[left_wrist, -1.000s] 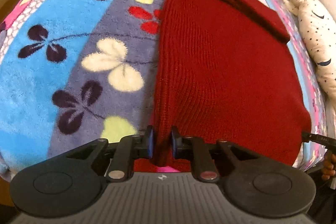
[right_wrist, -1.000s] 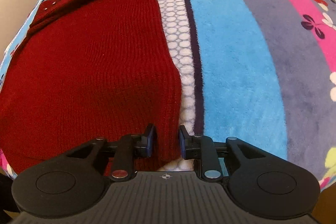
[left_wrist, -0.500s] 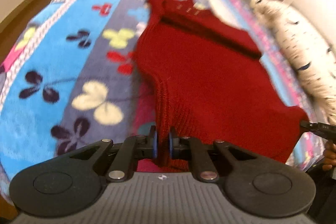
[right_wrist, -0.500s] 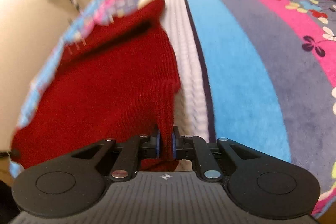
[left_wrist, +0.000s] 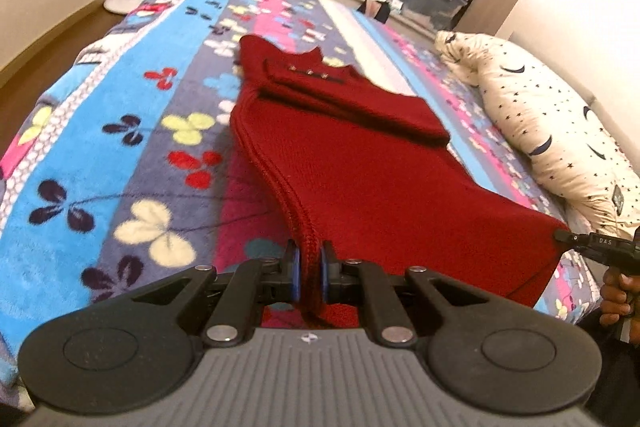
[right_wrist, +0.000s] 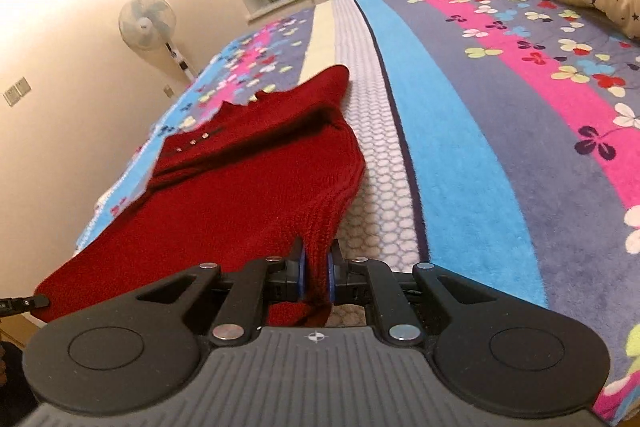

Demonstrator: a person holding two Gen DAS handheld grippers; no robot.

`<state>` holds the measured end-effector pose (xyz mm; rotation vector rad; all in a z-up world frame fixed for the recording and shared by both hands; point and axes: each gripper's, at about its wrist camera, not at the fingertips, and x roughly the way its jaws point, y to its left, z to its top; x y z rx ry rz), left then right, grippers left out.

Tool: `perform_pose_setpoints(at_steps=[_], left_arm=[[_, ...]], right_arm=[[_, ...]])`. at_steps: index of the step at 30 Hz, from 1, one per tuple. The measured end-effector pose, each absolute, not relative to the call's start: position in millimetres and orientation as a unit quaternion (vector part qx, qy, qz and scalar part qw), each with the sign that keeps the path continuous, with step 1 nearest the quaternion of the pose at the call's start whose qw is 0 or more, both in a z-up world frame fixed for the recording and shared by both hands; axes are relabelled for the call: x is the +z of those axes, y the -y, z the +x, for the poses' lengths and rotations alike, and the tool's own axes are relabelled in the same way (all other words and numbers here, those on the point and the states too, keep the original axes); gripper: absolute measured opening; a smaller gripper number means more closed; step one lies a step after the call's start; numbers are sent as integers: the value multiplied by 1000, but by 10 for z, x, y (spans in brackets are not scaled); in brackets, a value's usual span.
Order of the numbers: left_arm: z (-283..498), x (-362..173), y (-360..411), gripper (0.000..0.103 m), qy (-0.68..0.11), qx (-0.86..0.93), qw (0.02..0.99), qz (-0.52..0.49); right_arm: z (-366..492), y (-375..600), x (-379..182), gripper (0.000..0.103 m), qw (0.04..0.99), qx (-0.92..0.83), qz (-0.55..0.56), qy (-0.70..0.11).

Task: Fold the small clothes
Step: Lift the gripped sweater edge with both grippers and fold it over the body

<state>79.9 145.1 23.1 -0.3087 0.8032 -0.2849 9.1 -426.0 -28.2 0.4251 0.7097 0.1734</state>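
The left tool (left_wrist: 310,269) pinched the near left hem corner of the red knit sweater (left_wrist: 360,163), and the right tool (right_wrist: 317,273) pinched the near right corner; its jaws had just been closing on the knit. The cloth inside each grip was hidden behind the blue pads (left_wrist: 295,273). In the left wrist view, only the right tool's tip and part of a hand (left_wrist: 618,295) showed at the frame edge. Compared with a second earlier, the hem stood lifted off the bed's flowered blanket (left_wrist: 120,147), the sweater's far collar end still resting there. Beyond, a starred pillow (left_wrist: 560,131) lay cut off at the right, and a standing fan (right_wrist: 147,19) looked blurred.
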Motion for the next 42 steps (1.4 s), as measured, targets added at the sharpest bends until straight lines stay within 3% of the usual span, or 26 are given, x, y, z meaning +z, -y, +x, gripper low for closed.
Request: perform_pose_setpoints(at_steps=[9, 19, 25, 36, 42], left_arm=[[586, 816, -1673, 9, -327, -152, 908, -212], [-270, 1640, -1990, 9, -272, -196, 912, -236], [283, 1259, -1960, 9, -312, -156, 906, -241], [2307, 135, -1968, 9, -390, -81, 899, -180], [2674, -249, -2063, 15, -436, -81, 872, -209]], right_arm=[[-207, 4279, 256, 9, 926, 109, 229, -280], [-1116, 4718, 992, 8, 927, 136, 300, -177], [-716, 4886, 706, 8, 916, 98, 311, -233], [1290, 4696, -198, 8, 893, 28, 269, -360], [1839, 4602, -763, 12, 869, 16, 270, -415]])
